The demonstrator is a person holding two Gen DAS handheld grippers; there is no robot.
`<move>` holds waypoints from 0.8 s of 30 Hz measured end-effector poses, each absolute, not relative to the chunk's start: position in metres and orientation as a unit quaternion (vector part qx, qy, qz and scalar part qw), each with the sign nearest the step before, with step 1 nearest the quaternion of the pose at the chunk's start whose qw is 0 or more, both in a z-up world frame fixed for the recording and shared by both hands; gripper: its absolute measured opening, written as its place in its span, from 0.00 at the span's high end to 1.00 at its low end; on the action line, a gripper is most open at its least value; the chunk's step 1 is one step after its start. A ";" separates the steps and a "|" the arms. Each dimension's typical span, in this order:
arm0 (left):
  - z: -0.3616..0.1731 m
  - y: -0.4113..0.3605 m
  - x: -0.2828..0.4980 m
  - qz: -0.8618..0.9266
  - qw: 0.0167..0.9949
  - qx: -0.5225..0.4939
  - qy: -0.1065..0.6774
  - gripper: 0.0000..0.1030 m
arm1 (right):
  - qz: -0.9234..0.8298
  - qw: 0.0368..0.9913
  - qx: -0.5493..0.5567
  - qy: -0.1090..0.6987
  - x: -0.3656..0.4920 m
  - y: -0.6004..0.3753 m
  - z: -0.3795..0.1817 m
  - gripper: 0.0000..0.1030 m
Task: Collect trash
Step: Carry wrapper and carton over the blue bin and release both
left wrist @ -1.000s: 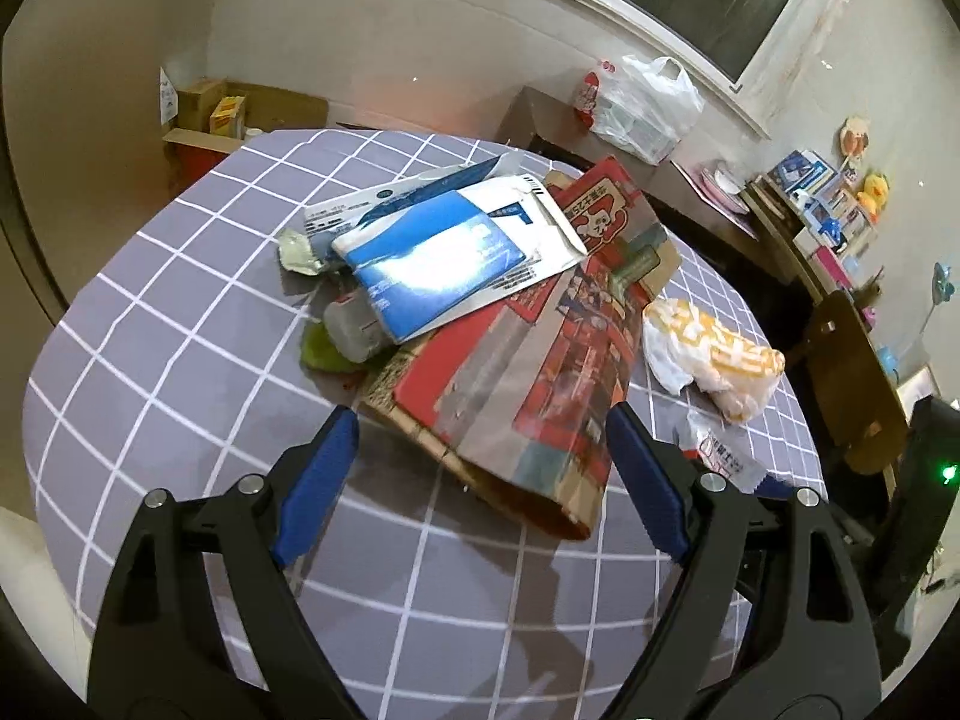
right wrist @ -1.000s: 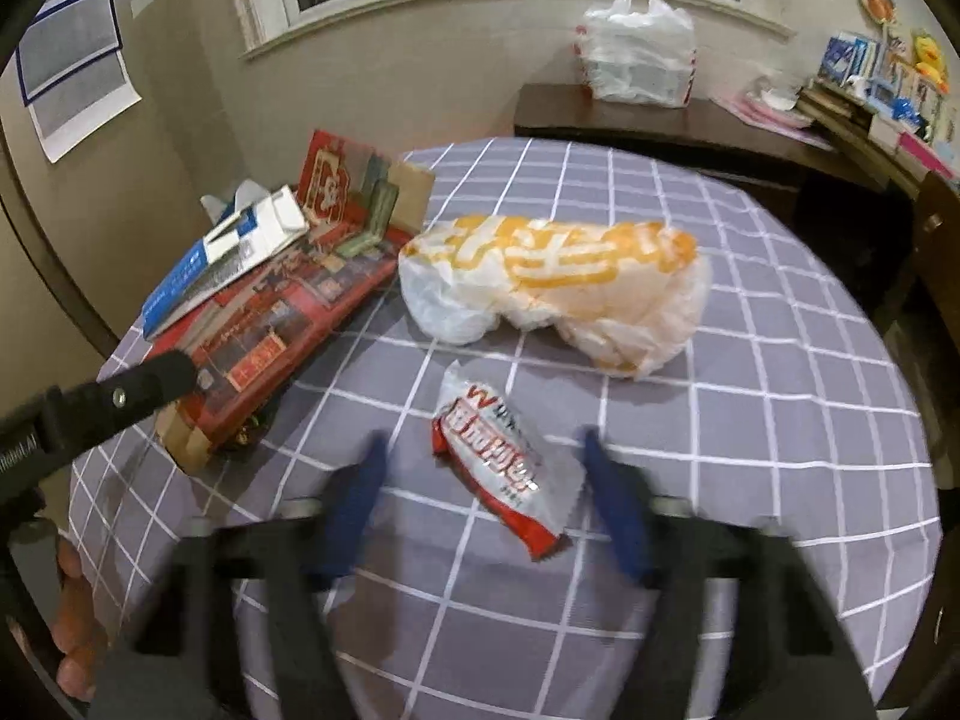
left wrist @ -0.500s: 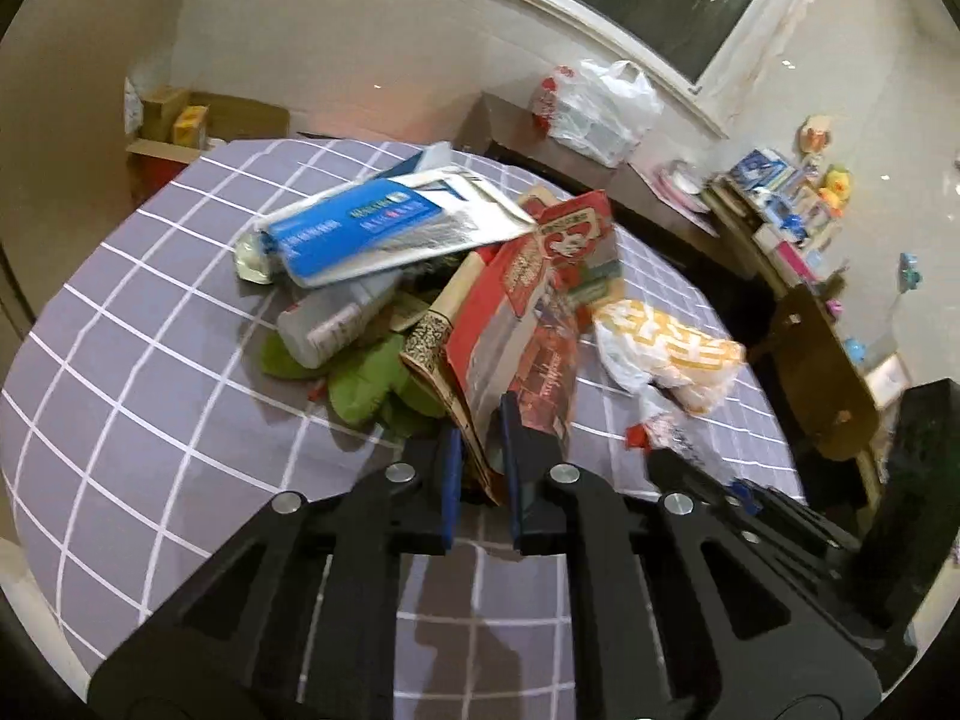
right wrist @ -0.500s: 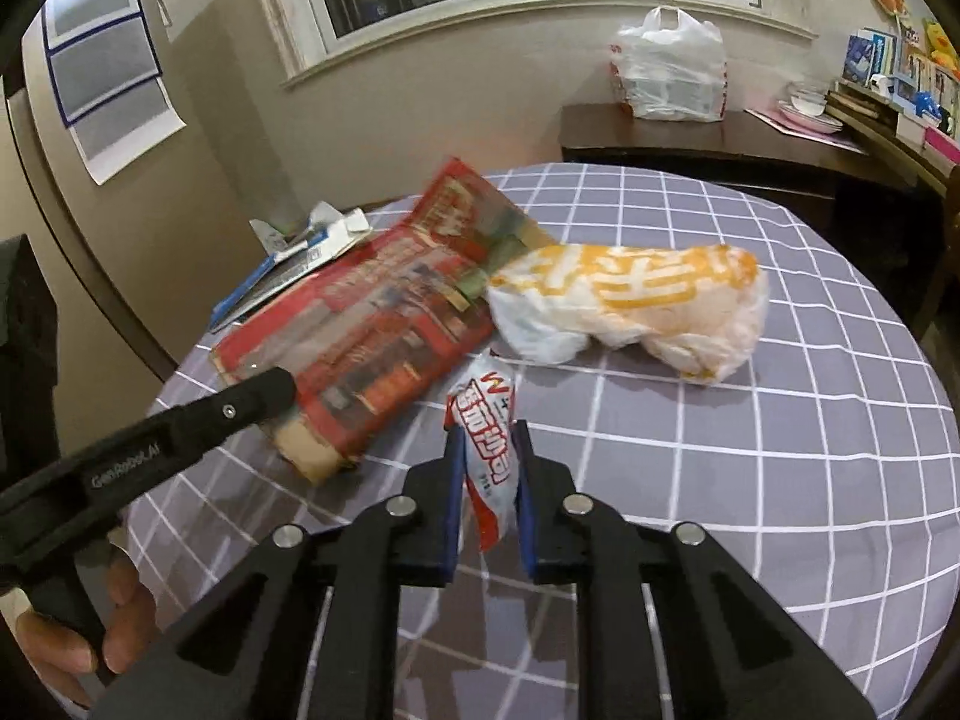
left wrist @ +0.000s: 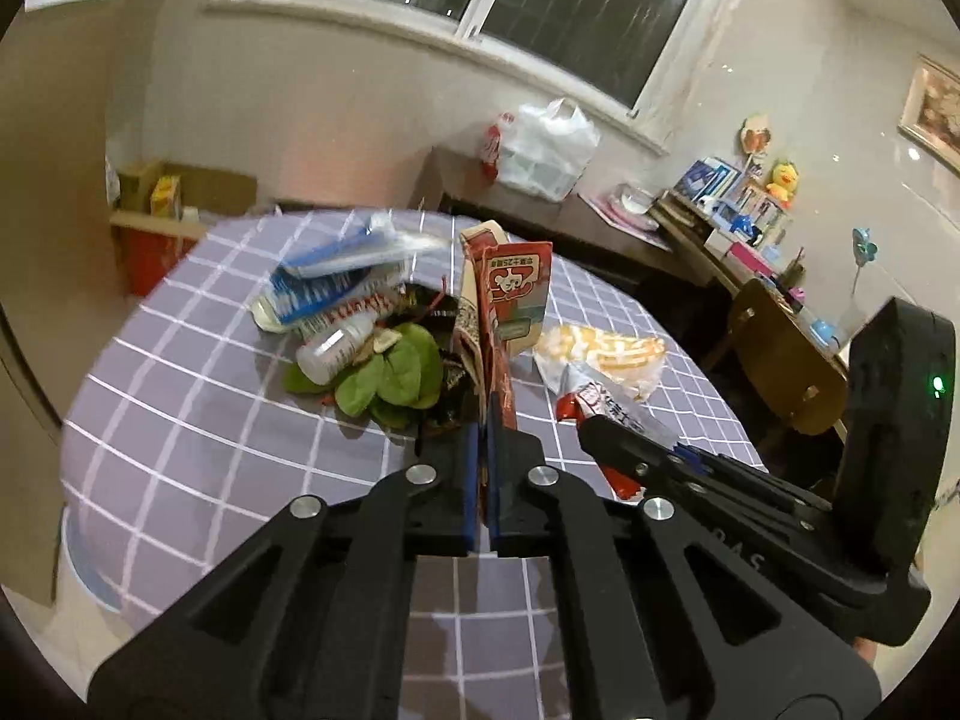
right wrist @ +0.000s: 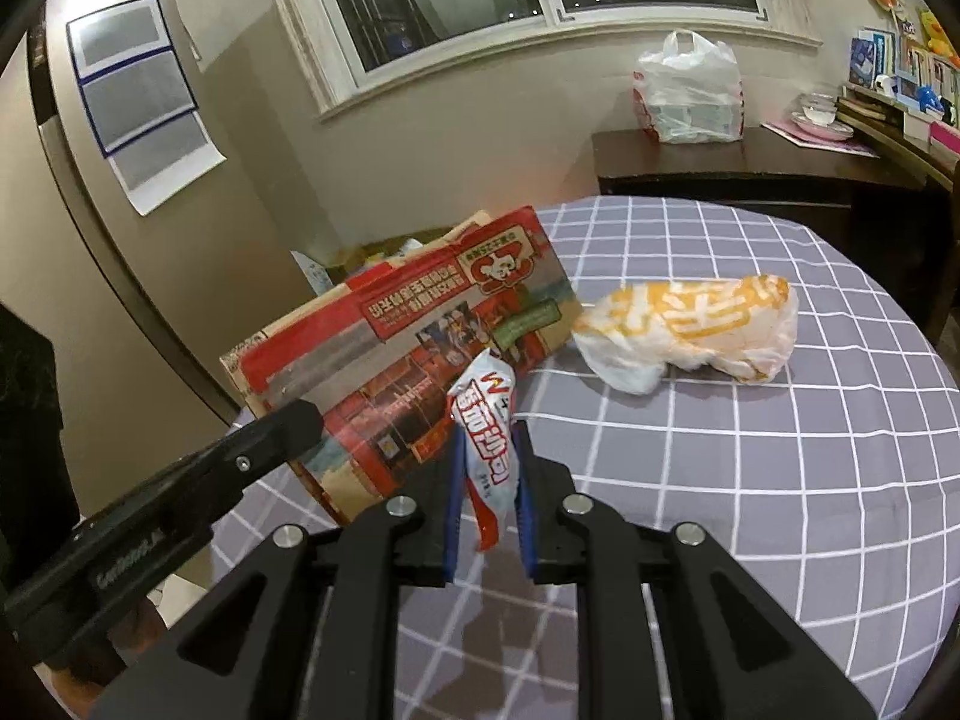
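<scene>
Left gripper (left wrist: 480, 420) clenched on paper bag (right wrist: 420, 336), right gripper (right wrist: 486, 468) on wrapper (right wrist: 486, 420); yellow bag (right wrist: 696, 330), bottle (left wrist: 336, 345), leaves (left wrist: 390, 381) left mid-table (right wrist: 780, 480); early.

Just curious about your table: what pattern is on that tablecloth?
The tablecloth is lavender-grey with a white grid of squares, clearest in the right wrist view.

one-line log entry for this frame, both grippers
left gripper: shut on paper bag, tilted up | right gripper: shut on snack wrapper | orange-white bag: on table
</scene>
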State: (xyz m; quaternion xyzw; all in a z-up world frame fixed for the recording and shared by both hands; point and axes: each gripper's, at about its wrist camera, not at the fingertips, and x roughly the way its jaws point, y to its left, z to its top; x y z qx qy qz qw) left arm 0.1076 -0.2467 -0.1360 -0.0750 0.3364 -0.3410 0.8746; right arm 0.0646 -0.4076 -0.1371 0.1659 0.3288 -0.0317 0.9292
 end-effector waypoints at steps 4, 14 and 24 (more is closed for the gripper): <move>-0.122 -0.227 0.094 -0.340 0.884 -0.075 0.313 0.98 | -0.020 0.935 0.162 0.314 0.059 -0.388 -0.123 0.85; -0.092 -0.140 0.076 -0.308 0.909 -0.101 0.263 0.98 | 0.019 0.946 0.136 0.293 0.057 -0.313 -0.089 0.85; -0.102 -0.008 0.089 -0.208 0.936 -0.130 0.254 0.98 | 0.120 0.937 0.094 0.316 0.110 -0.175 -0.100 0.85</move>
